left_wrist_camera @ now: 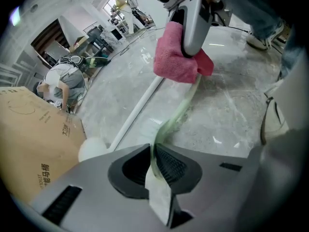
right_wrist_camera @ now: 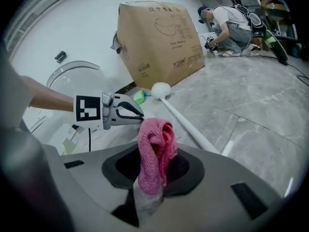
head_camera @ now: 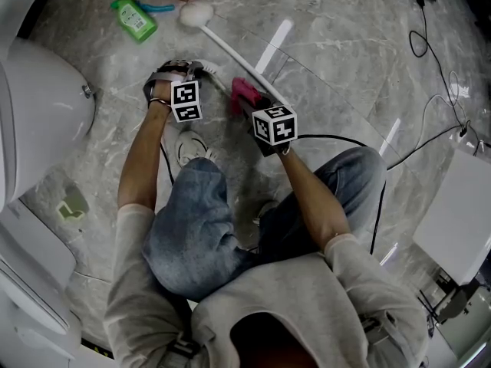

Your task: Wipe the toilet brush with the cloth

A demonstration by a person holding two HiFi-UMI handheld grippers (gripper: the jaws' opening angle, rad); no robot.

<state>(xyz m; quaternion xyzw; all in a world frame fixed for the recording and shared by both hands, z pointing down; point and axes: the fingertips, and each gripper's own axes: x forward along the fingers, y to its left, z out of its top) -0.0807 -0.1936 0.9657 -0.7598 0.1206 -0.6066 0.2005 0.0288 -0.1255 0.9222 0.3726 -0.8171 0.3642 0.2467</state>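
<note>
Both arms (head_camera: pixel 142 156) stretched down. Right gripper (right_wrist_camera: pixel 155 170) fingers (right_wrist_camera: pixel 184 168) pinch the crumpled pink cloth (right_wrist_camera: pixel 152 144); left gripper (left_wrist_camera: pixel 153 166) fingers clamp a thin pale-green strip (left_wrist_camera: pixel 175 116), far end hidden behind it.

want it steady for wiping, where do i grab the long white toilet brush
Probably the bare stretch of the long white toilet brush's handle, between its round white head and the pink cloth. Come down from above with the jaws across the shaft: it is thin and runs low along the floor, while the ball-shaped head looks too bulky to close on.
</note>
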